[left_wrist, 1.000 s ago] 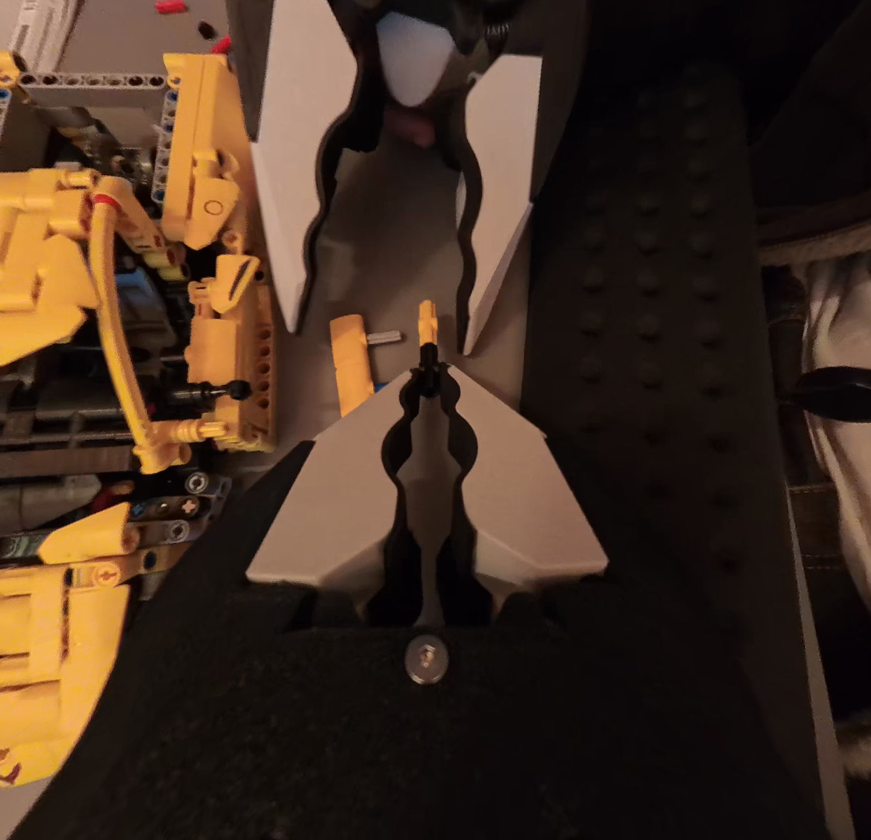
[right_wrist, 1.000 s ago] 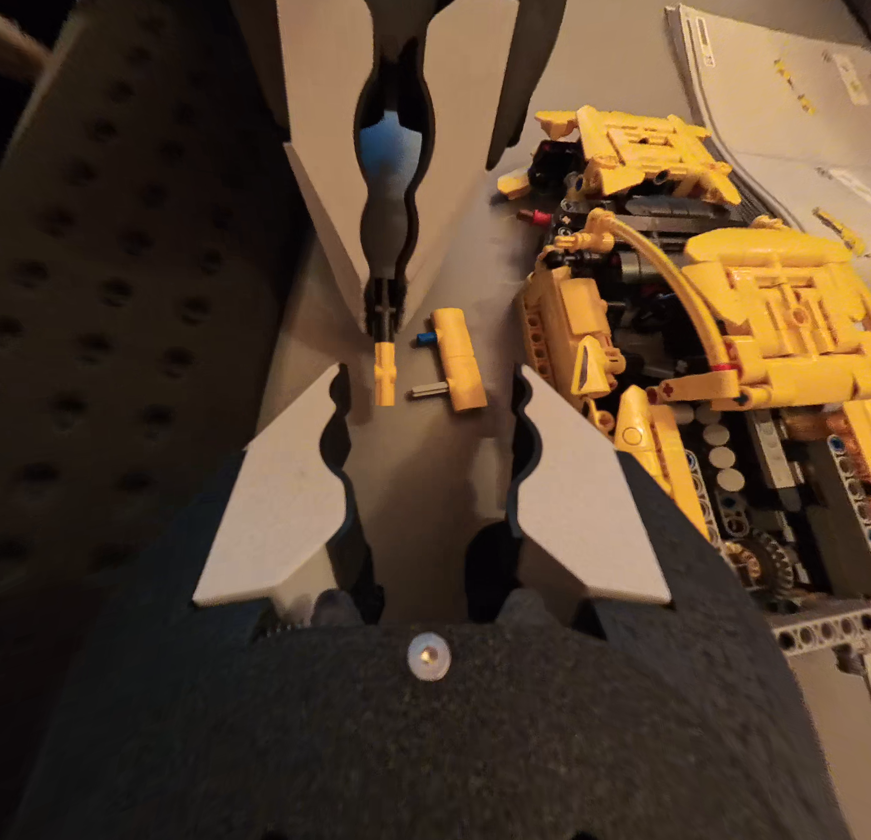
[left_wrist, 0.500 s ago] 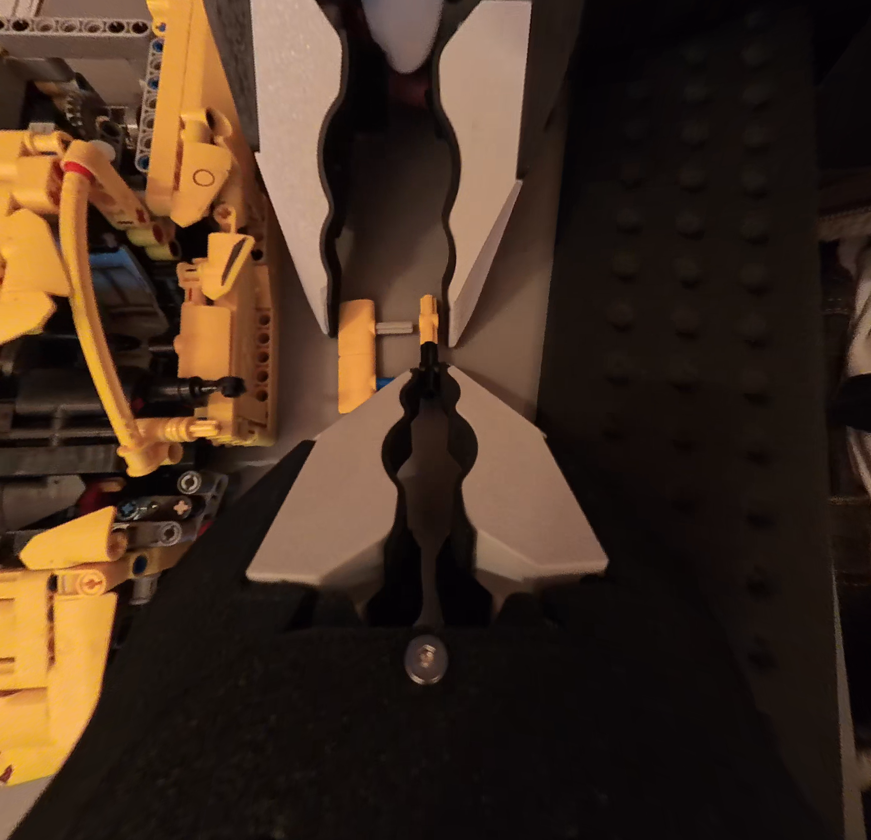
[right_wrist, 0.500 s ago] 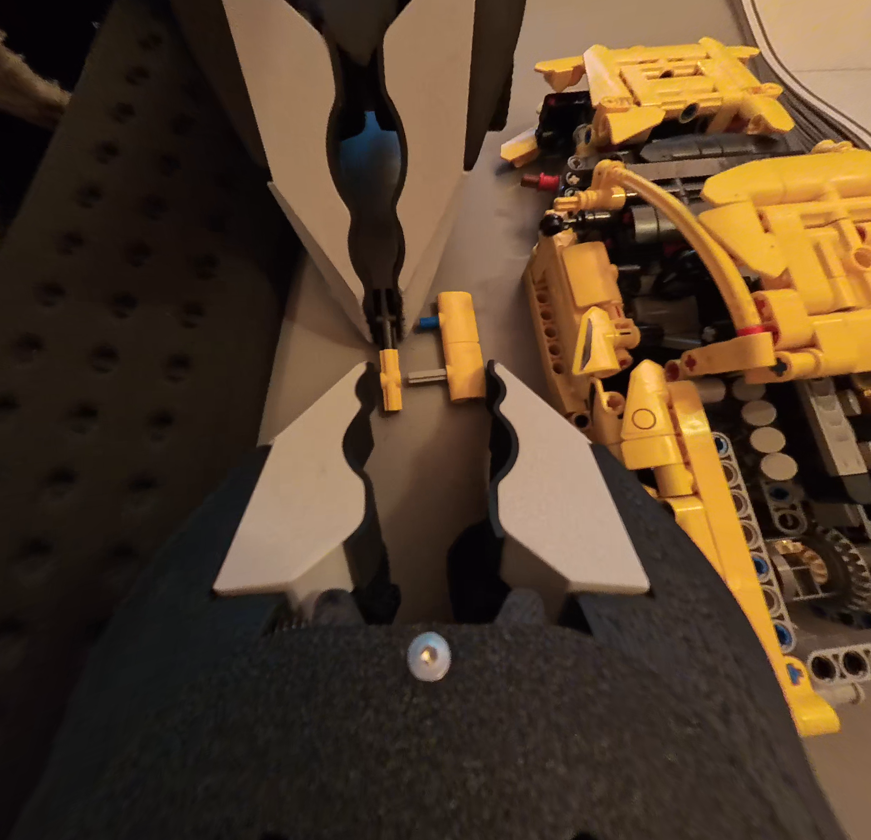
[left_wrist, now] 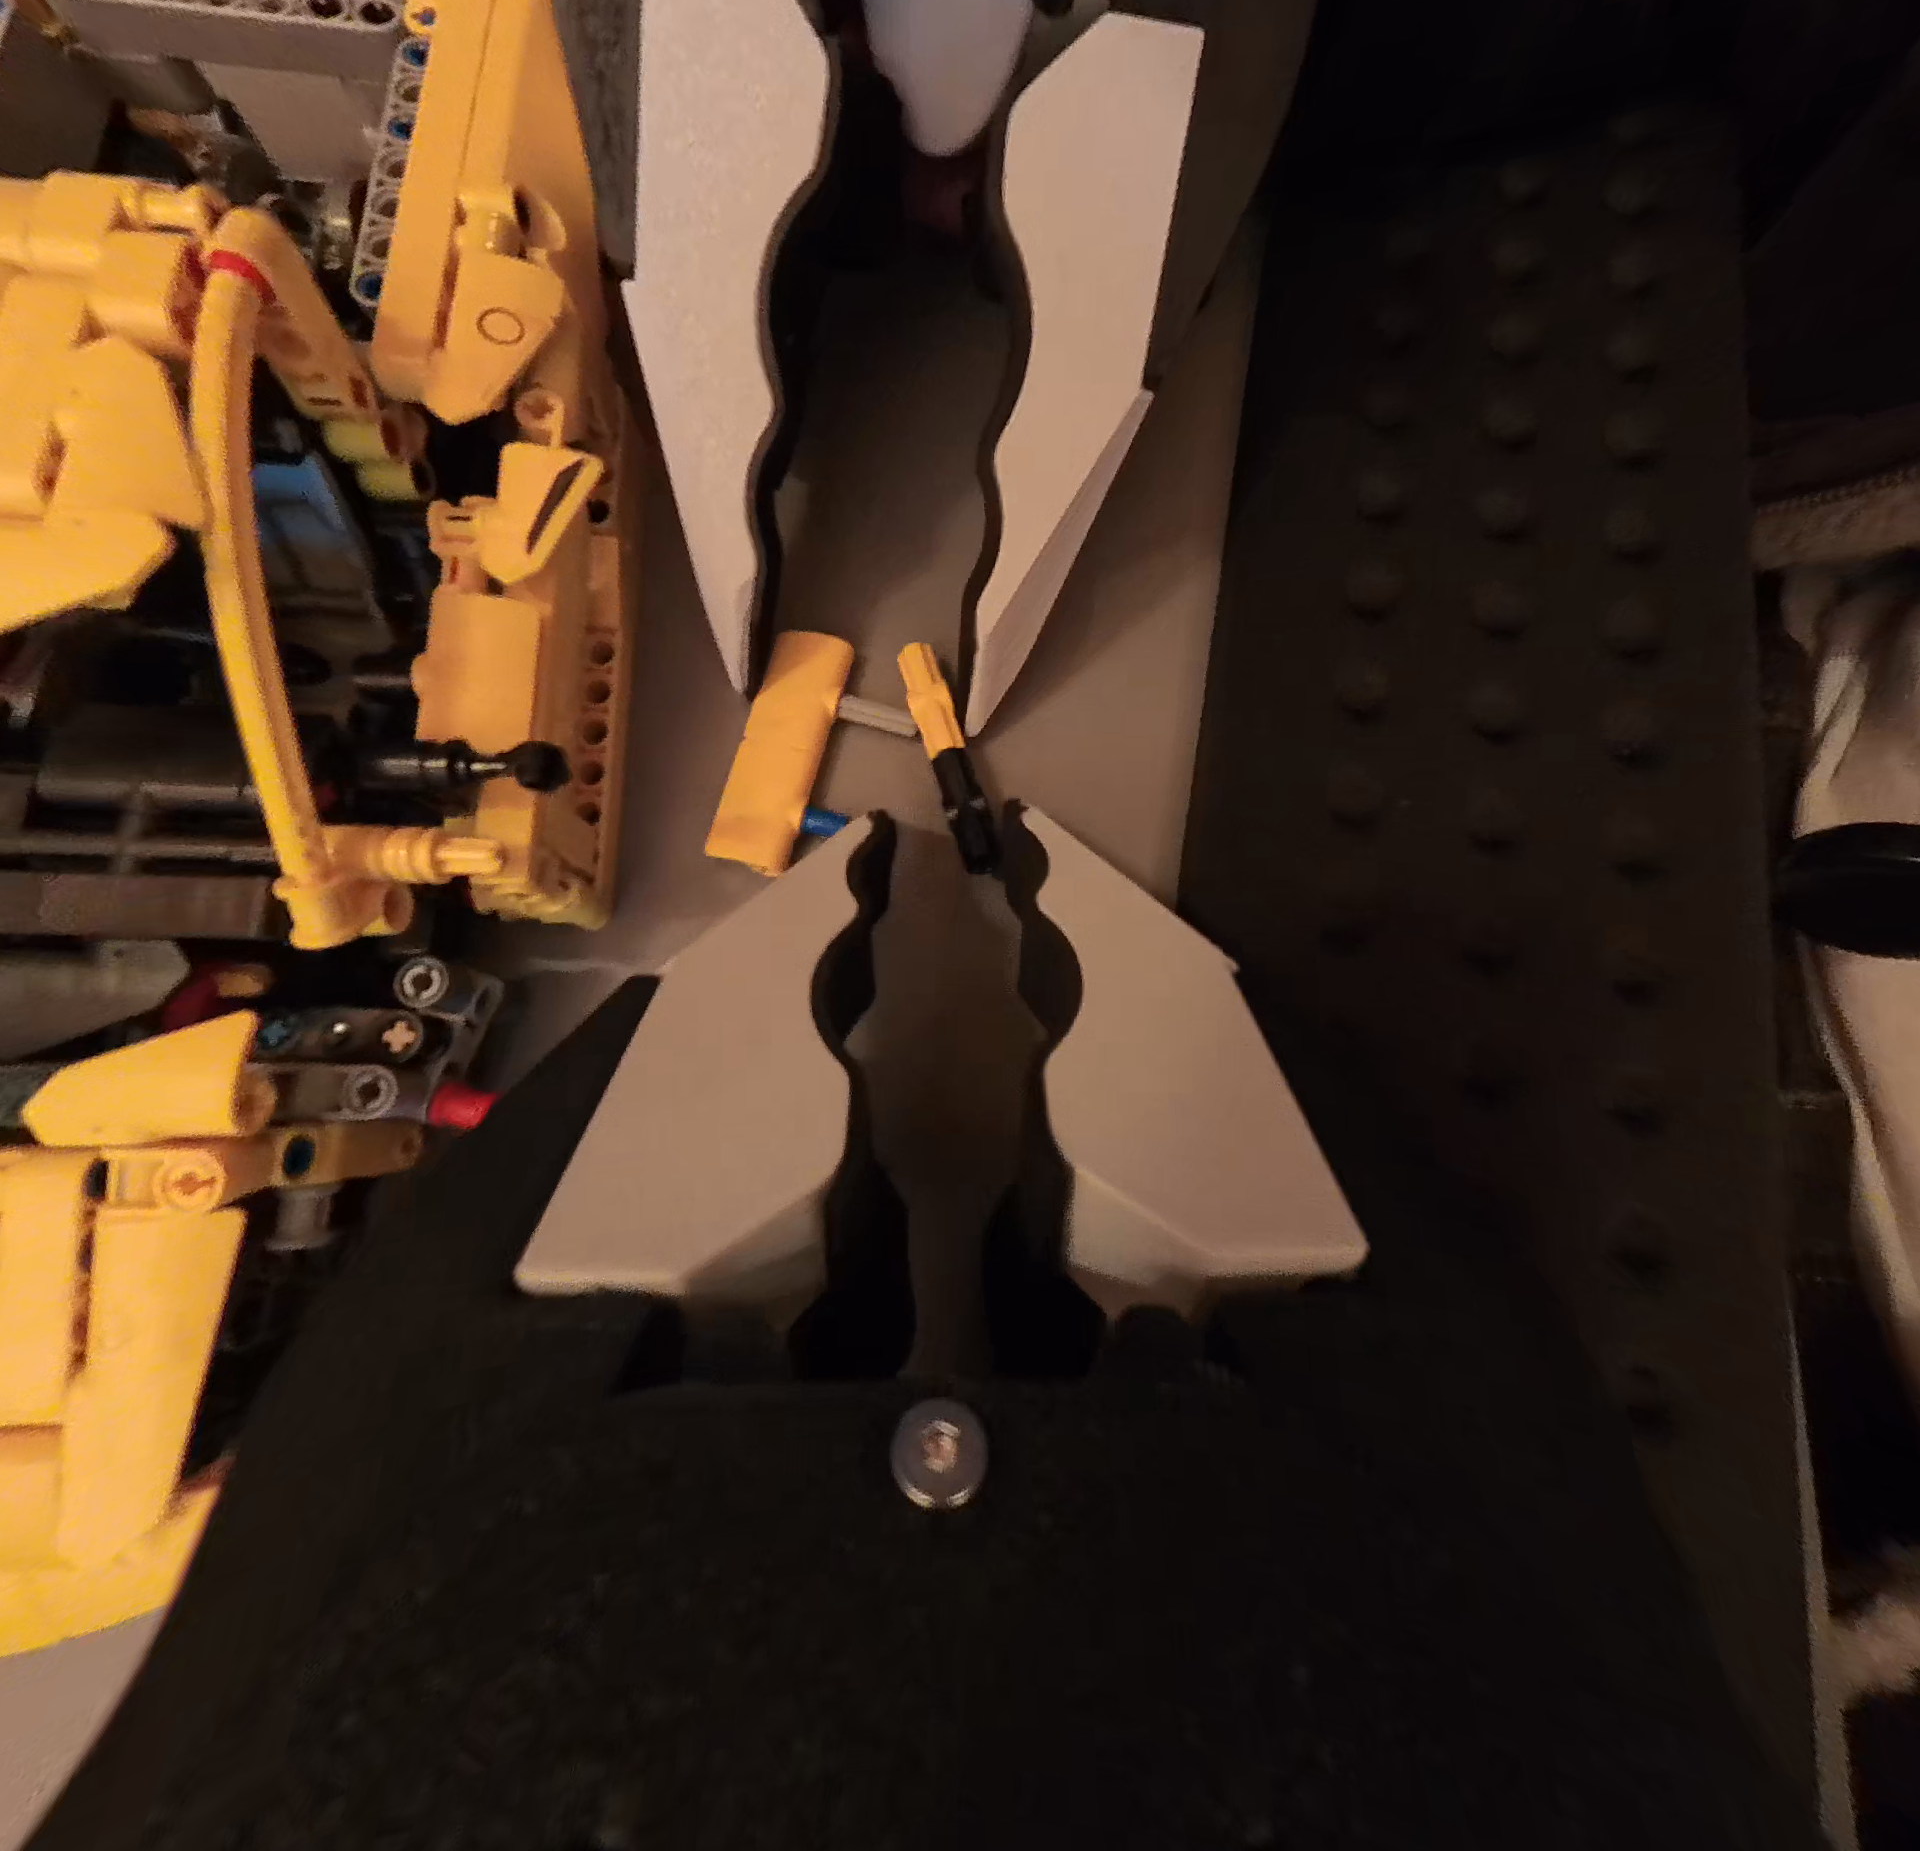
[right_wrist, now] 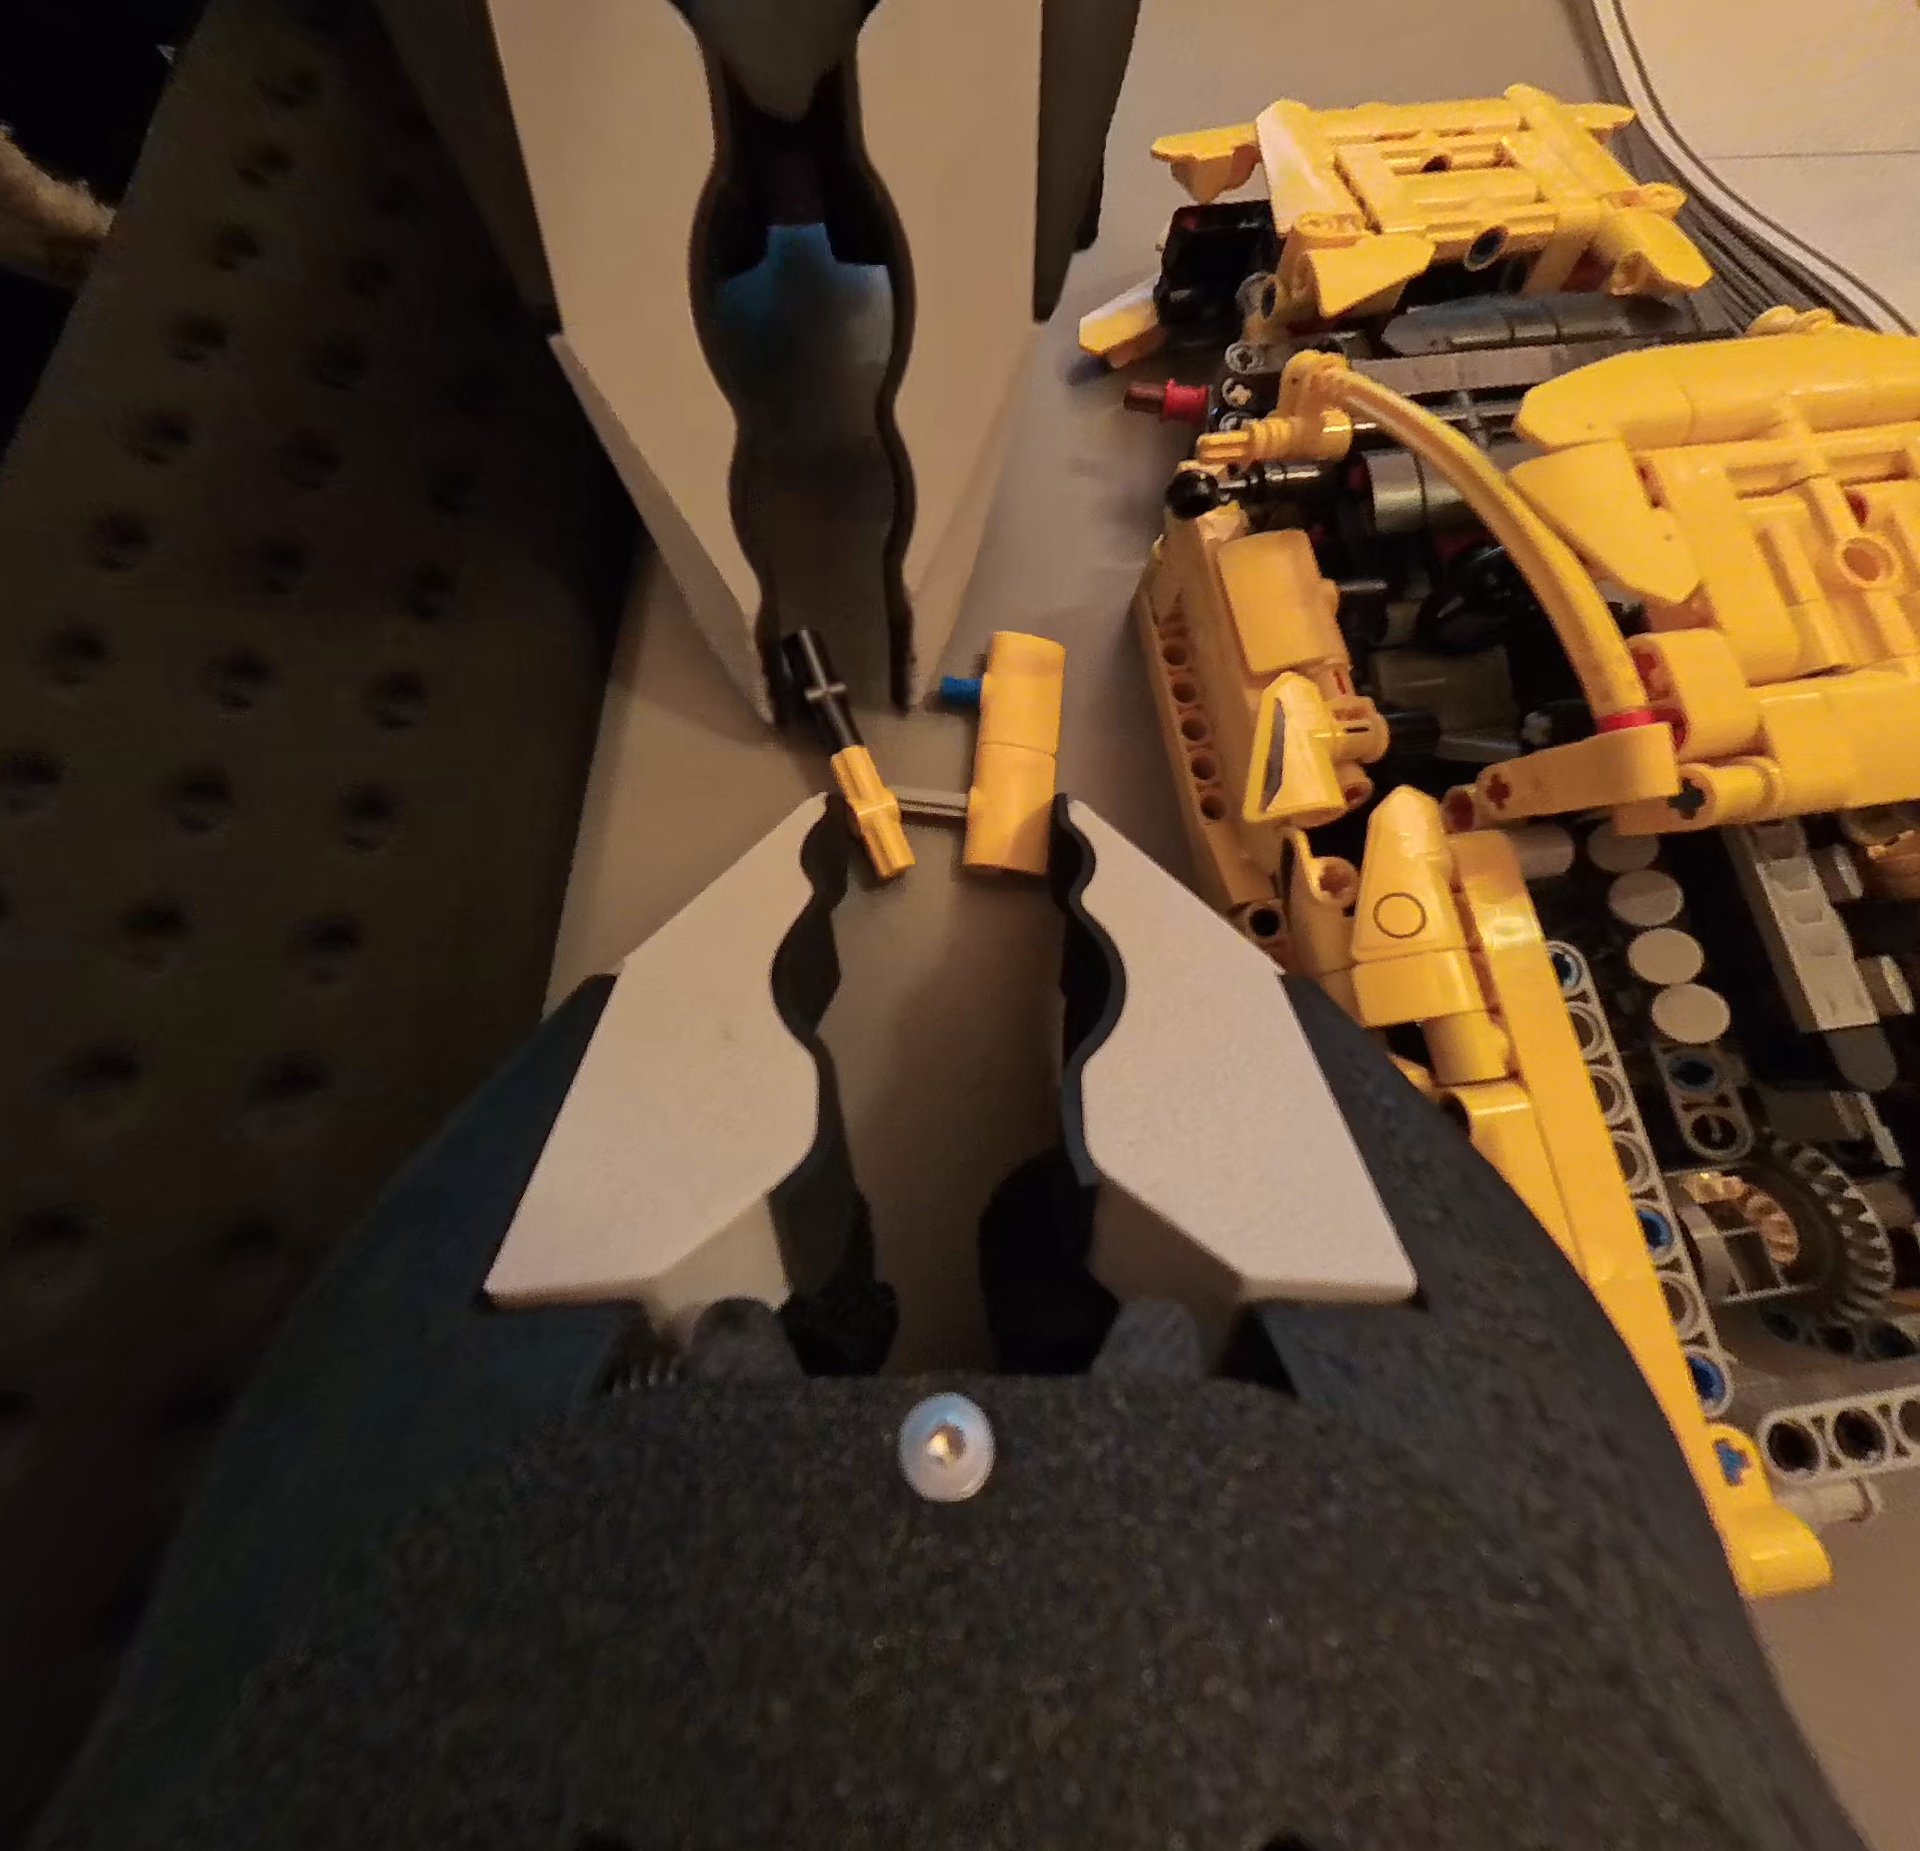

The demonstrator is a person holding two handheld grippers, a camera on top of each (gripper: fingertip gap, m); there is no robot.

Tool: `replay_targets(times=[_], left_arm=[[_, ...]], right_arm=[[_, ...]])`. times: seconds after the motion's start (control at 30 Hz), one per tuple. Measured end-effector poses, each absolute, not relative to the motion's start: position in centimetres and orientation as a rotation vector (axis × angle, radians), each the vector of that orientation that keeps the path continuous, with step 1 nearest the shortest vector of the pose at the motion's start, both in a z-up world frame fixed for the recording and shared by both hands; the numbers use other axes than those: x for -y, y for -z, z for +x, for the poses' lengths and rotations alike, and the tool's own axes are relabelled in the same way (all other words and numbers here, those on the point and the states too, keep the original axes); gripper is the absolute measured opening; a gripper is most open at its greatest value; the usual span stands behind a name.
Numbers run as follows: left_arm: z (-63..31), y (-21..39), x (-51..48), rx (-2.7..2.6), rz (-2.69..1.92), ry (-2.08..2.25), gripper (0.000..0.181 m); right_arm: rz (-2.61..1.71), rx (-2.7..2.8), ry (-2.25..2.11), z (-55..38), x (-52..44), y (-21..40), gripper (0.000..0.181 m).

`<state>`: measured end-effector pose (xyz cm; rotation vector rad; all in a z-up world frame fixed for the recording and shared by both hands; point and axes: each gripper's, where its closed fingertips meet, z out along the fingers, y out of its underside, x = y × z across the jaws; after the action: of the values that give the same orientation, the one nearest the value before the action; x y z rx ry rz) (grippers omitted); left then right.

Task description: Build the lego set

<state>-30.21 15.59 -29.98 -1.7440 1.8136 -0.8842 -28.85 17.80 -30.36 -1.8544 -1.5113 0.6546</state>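
Yellow parts: a small connector (left_wrist: 928, 695) on a black pin (left_wrist: 966, 814) and a short tube piece (left_wrist: 784, 752) with a grey axle (right_wrist: 928, 807) and a blue peg (left_wrist: 826, 819) lie on the grey table (left_wrist: 904, 471), between the two tools.
Step in hand: joining the connector to the grey axle of the tube piece; the axle tip appears to touch the connector's side.
Left tongs (left_wrist: 951, 830): released; fingers parted, the black pin lying loose between the tips, slanted.
Right tongs (right_wrist: 940, 835): released; fingers spread to either side of both yellow parts, one tip just beside the tube piece, the other just beside the connector.
Pose: the two tools face each other tip to tip, low over the table, pointing along its surface.
Main model (right_wrist: 1558, 658): large yellow vehicle, partly built, beside the work area on the same table.
Next move, judged: clench the right tongs to press connector and tube together along the axle; keep both parts square.
Risk: the slanted connector may skid aside instead of seating.
Other: a dark studded mat (left_wrist: 1507, 658) on the far side; a booklet (right_wrist: 1766, 87) behind the model.
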Motion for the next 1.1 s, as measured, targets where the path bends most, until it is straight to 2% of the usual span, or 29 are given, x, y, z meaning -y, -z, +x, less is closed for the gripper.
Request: replay_targets(times=[0.13, 0.27, 0.33, 1.1], left_arm=[[-30.5, 29.9, -15.7, -1.801, -1.748, 0.896, 0.022], [-30.6, 30.1, -15.5, -1.844, -1.697, 0.825, 0.008], [-30.6, 30.1, -15.6, -1.853, -1.68, 0.801, 0.006], [-31.0, 30.1, -16.6, -1.845, -1.644, 0.74, 0.009]], right_arm=[[-1.857, 1.511, -0.659, -28.8, -17.8, 30.4, 0.039], [-1.852, 1.52, -0.666, -28.8, -17.6, 30.4, 0.042], [-1.851, 1.522, -0.666, -28.9, -17.6, 30.4, 0.043], [-1.835, 1.542, -0.674, -29.3, -17.5, 30.4, 0.032]])
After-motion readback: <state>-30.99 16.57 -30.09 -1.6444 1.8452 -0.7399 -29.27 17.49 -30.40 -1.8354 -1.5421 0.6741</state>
